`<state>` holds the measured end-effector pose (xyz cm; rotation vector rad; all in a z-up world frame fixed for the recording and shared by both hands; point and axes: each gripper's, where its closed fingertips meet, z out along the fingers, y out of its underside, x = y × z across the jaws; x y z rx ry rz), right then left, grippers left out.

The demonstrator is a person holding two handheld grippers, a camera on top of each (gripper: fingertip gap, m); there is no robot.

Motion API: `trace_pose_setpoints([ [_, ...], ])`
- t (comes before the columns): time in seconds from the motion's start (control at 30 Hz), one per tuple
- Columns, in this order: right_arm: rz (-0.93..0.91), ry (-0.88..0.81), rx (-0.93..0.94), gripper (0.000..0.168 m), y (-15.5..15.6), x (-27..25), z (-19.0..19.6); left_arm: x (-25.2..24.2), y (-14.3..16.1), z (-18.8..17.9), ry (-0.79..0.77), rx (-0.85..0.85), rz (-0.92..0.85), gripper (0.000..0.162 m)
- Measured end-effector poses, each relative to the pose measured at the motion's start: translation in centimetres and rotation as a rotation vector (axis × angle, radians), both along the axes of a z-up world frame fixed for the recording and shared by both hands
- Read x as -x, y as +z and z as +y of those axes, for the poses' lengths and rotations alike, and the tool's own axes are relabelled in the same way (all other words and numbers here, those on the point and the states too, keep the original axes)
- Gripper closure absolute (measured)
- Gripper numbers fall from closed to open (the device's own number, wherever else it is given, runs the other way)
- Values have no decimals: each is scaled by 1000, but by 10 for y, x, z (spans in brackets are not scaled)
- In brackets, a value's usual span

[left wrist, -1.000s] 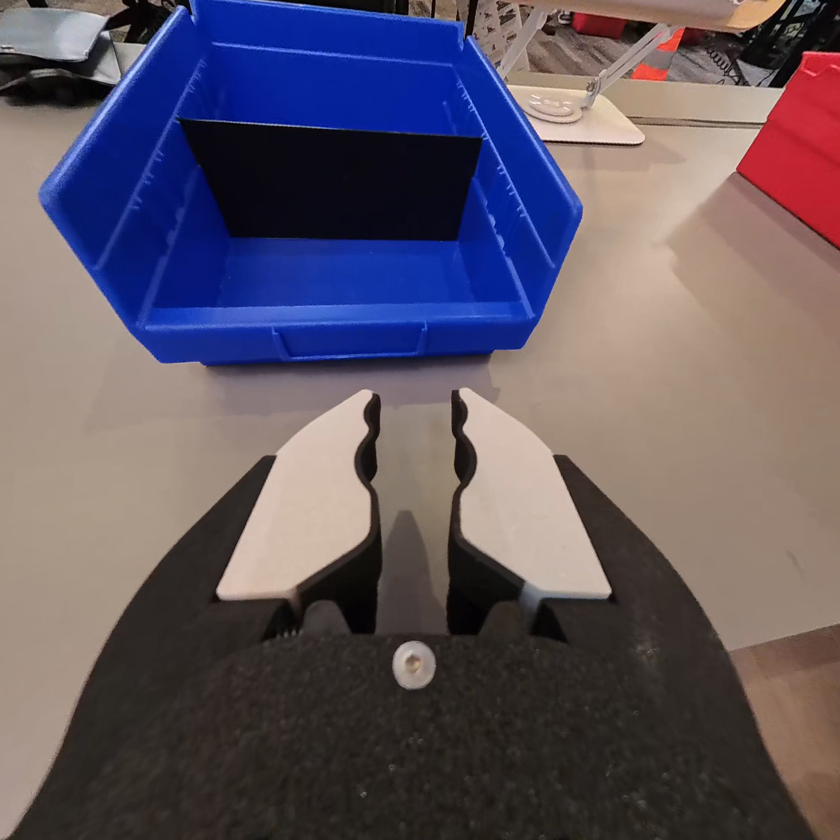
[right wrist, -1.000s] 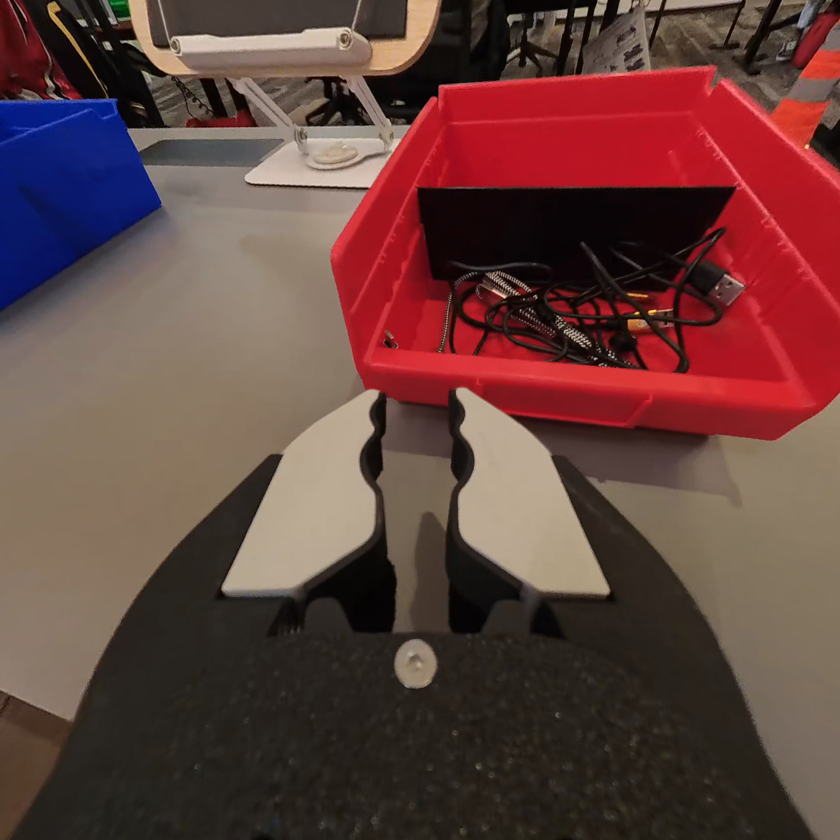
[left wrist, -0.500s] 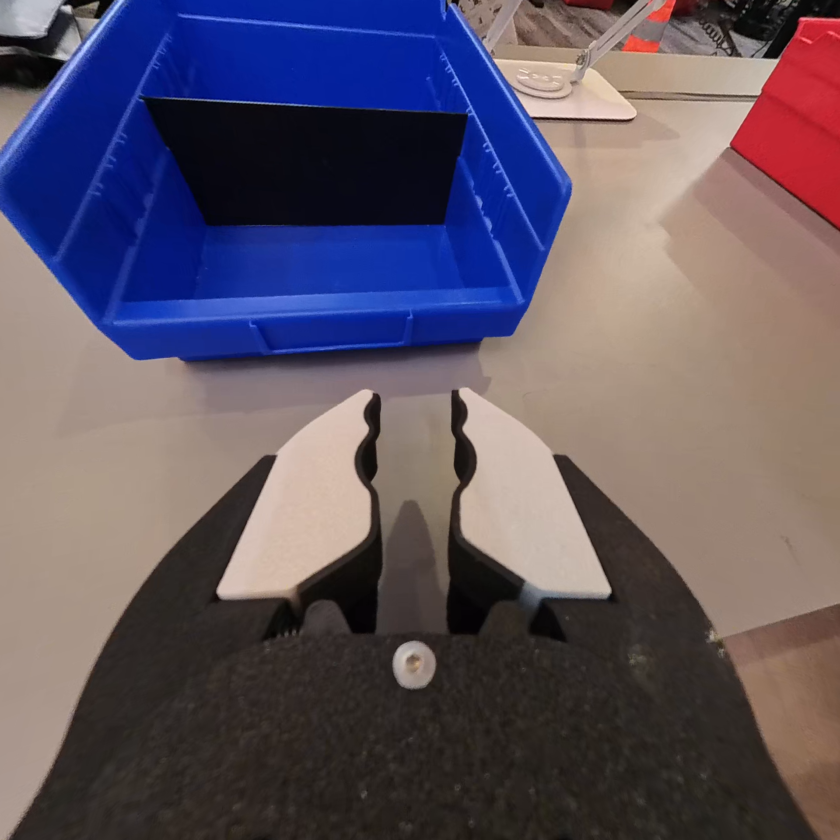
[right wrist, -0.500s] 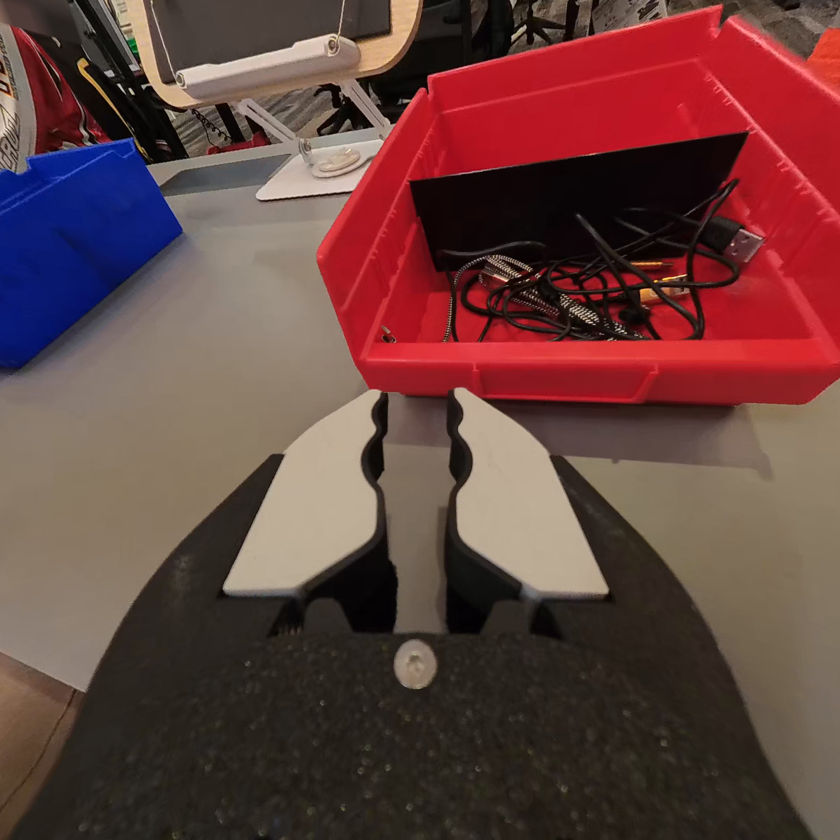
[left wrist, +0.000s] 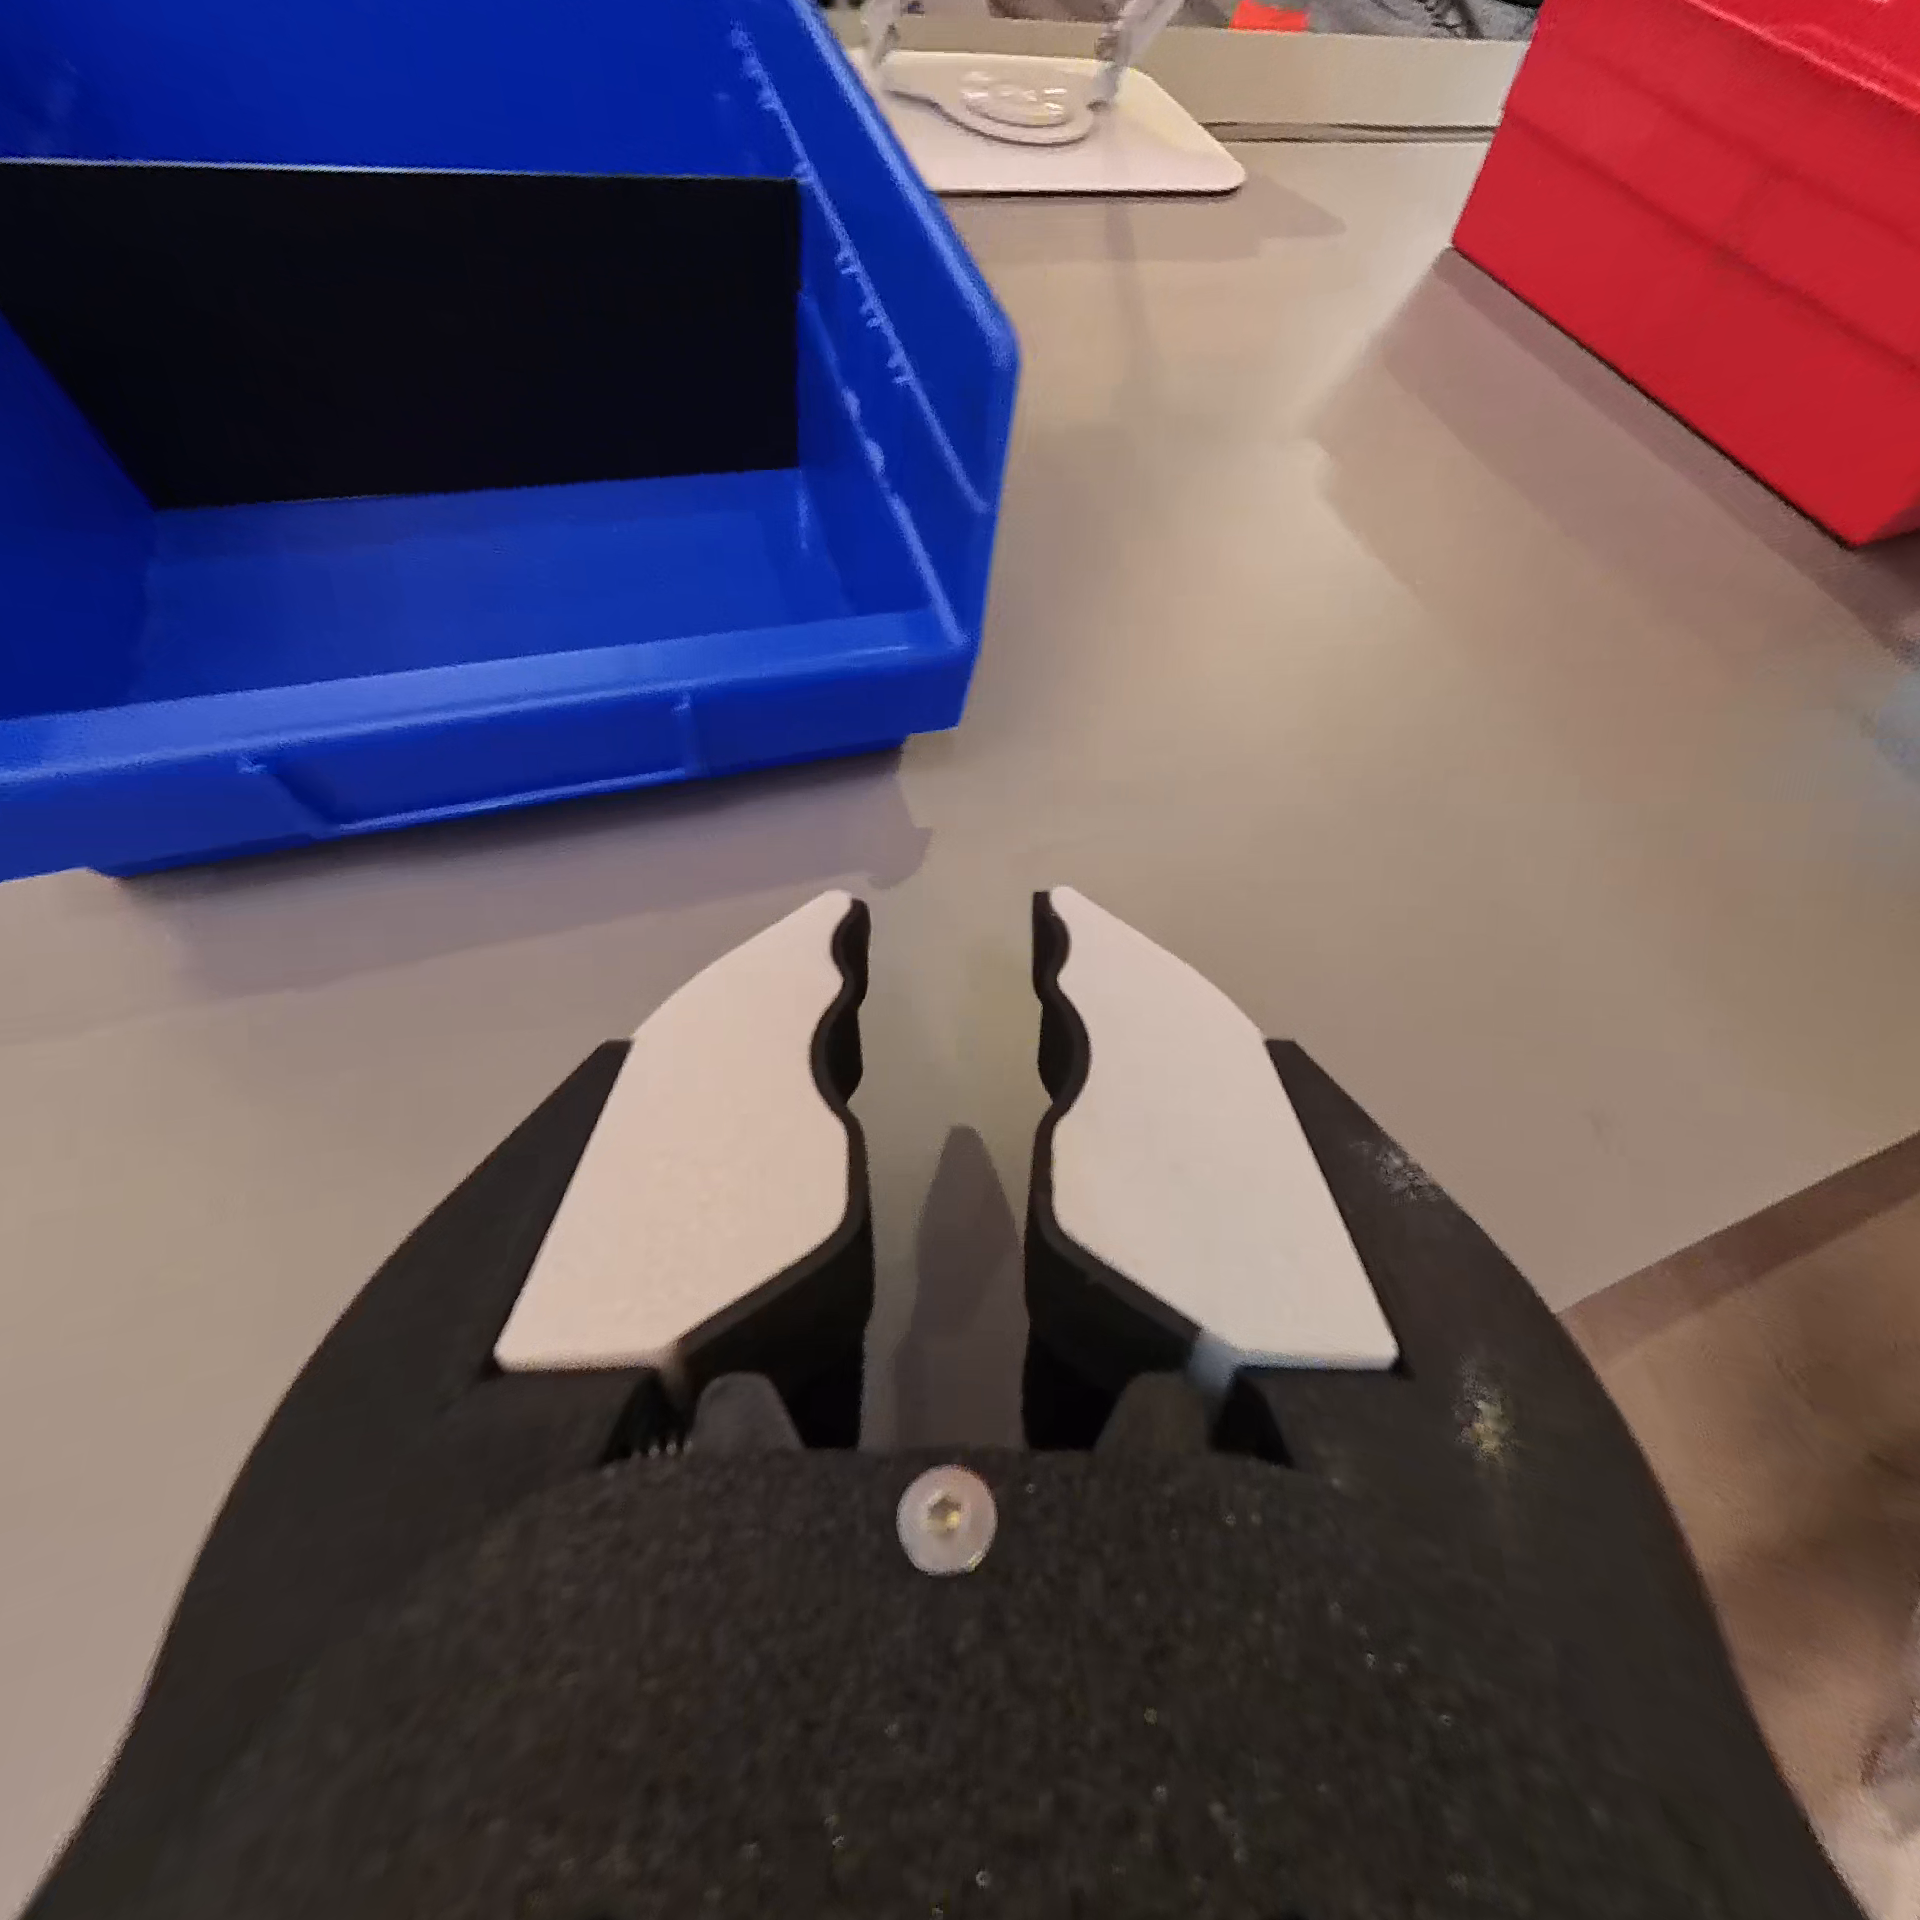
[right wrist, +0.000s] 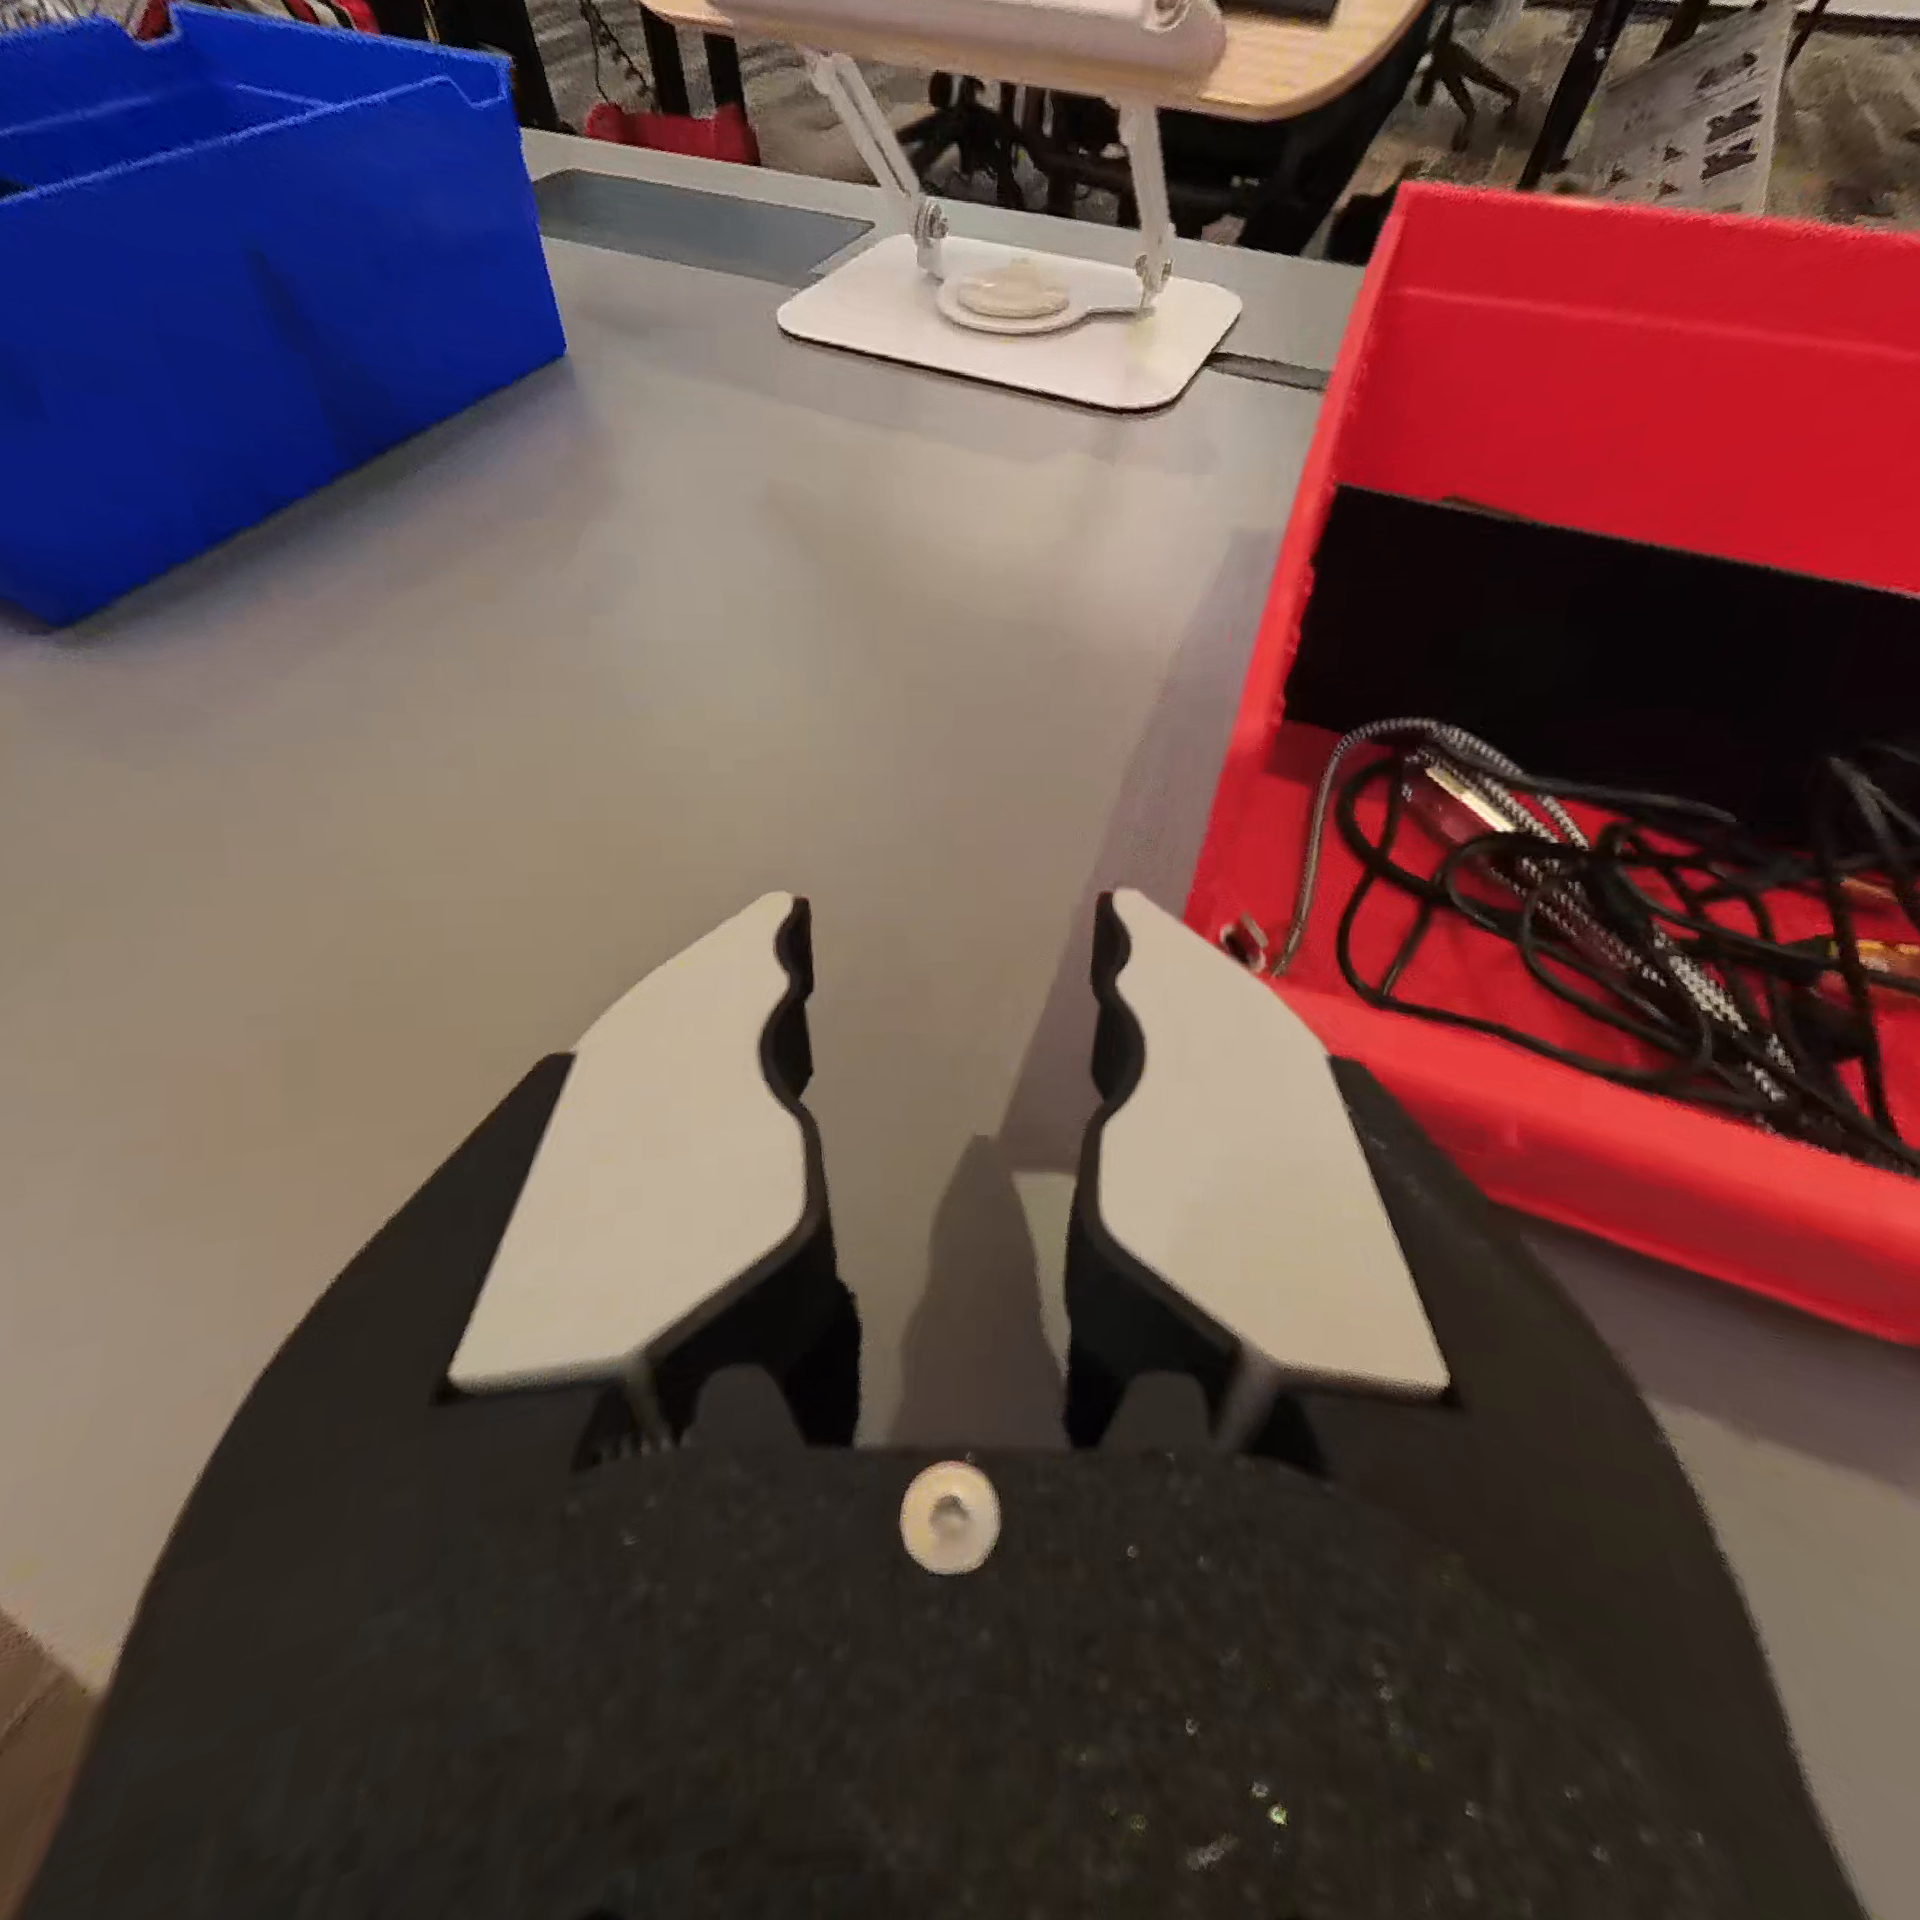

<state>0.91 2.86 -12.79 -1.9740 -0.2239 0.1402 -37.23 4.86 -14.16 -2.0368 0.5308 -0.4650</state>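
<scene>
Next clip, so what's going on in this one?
A person holds two tools over a grey table, and neither grips anything. The left tool is open, hovering just off the front right corner of a blue bin whose visible compartment is empty. The right tool is open beside the red bin, which holds tangled cables in front of a black divider.

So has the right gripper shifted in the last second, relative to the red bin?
Yes. The right gripper has swung left: the red bin, earlier straight ahead of it, now sits off to its right, and its jaws stand wider apart over the grey table.
</scene>
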Motion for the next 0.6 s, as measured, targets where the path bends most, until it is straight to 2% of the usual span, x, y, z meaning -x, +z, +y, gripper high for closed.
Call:
trace_pose_setpoints([
  [0.03,-15,-32,1,118,2,-2,7,-6,0,0,-19,-1,0,132],
  [0.07,-42,-67,0,131,4,-7,12,-12,1,0,-40,-3,1,132],
  [0.13,-69,-100,-18,143,13,-13,17,-27,3,0,-86,-14,0,132],
  [0.27,-6,-45,-129,129,33,-7,1,-60,4,-1,-194,-16,-9,125],
  [0.4,38,-214,-132,127,26,-45,-2,-94,6,-5,-292,-11,-42,123],
  [0.5,103,-131,-46,127,6,-32,14,-122,14,-9,-355,7,-112,123],
  [0.6,103,-37,0,110,4,-4,18,-154,25,-19,-407,36,-210,124],
])
